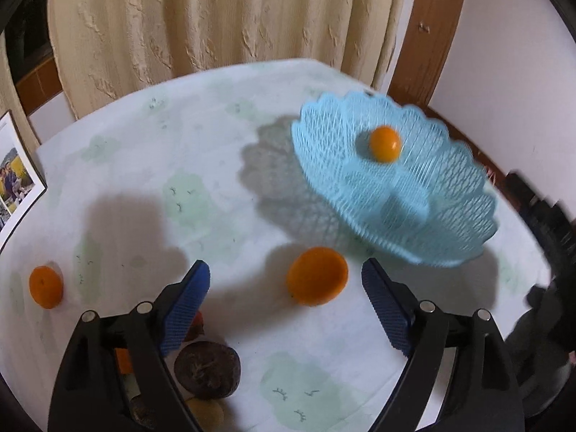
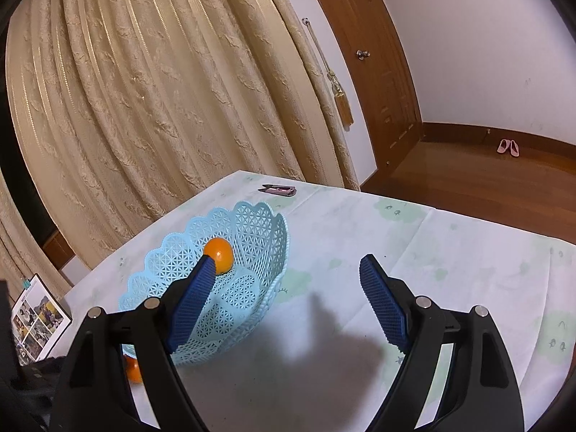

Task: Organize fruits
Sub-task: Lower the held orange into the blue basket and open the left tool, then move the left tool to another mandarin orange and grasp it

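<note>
Oranges scattered on the cloth-covered surface (image 1: 223, 151), one orange (image 1: 385, 143) held in the blue basket (image 1: 442, 194), another (image 1: 316, 275) framed between the wide-spread, empty left claw (image 1: 286, 280), right claw (image 2: 284, 270) likewise spread wide, nothing gripped.

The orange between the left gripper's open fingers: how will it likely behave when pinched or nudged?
The orange looks round and smooth, so a nudge would probably roll it across the tablecloth. The left gripper has ribbed pads, so slipping seems unlikely. It probably stays firm under a moderate squeeze.
</note>
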A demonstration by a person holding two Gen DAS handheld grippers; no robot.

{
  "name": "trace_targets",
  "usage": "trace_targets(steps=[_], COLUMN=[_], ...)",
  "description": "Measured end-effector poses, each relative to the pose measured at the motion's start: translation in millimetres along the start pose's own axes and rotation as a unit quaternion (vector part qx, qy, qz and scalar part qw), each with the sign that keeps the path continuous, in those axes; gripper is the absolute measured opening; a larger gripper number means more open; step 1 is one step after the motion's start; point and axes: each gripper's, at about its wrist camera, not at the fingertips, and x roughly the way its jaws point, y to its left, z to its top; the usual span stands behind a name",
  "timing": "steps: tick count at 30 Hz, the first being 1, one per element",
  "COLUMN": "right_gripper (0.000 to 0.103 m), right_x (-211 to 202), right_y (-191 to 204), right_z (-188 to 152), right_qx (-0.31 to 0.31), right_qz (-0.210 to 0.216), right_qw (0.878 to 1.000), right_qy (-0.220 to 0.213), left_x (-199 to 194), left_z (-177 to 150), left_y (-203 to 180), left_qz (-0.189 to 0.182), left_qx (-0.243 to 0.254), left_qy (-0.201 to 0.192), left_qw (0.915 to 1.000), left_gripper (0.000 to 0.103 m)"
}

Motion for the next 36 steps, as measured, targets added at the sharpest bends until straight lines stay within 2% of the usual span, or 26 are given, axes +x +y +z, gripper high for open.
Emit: trace_targets(steps=[3,6,8,9,13,17,19,23,28,30,31,33,36], right_gripper=[0.084,0.084,0.084,0.084,0.084,0.084,0.084,0.084,0.084,0.084,0.084,0.084,0.094], right_x=[0.1,1.7,2.0,2.2,1.1,1.8,2.0,2.9,3.2,2.8,2.7,1.6,-3.8], right_y=[-0.4,0.4,2.1,2.7,2.5,0.5,0.6,-0.8,-2.9,-3.0,-3.3,-5.4,-10.8], right_z=[-0.1,-0.2,-0.7,-0.8,-0.7,0.1,0.8,1.1,1.6,1.5,1.6,1.8,2.6], right_qx=[0.002,0.003,-0.001,-0.003,-0.002,0.005,0.005,0.007,0.011,0.011,0.012,0.018,0.036], right_qz=[0.000,0.001,0.003,0.003,0.003,0.002,0.001,0.000,-0.004,-0.004,-0.005,-0.006,0.003], right_qw=[1.000,1.000,1.000,1.000,1.000,1.000,1.000,1.000,1.000,1.000,1.000,1.000,0.999], right_qy=[0.001,0.005,0.007,0.008,0.006,0.005,0.003,0.003,0.001,0.000,-0.002,-0.007,-0.028], left_x=[11.2,19.7,26.9,28.0,18.0,-10.8,-20.9,-32.8,-24.1,-22.6,-25.7,-34.4,-49.1], left_z=[-3.9,-5.3,-5.0,-4.6,-5.3,-2.0,4.1,20.7,34.0,39.5,41.4,42.1,42.5], left_y=[-6.4,-9.9,-12.4,-12.9,-10.1,-8.2,-11.1,-32.4,-60.9,-64.5,-64.0,-60.1,-51.1], left_qz=[0.001,-0.003,-0.009,-0.011,-0.017,0.006,0.005,-0.013,-0.028,-0.033,-0.037,-0.036,-0.026], left_qx=[0.019,0.029,0.031,0.031,0.024,0.024,0.023,0.034,0.050,0.041,0.034,0.026,0.028], left_qy=[0.008,0.017,0.028,0.032,0.032,0.000,-0.016,-0.041,-0.045,-0.048,-0.054,-0.080,-0.103], left_qw=[0.9998,0.9994,0.9991,0.9990,0.9991,0.9997,0.9996,0.9985,0.9973,0.9974,0.9973,0.9958,0.9940], left_gripper=[0.081,0.072,0.045,0.040,0.038,0.038,0.038,0.038,0.038,0.049,0.073,0.093,0.093])
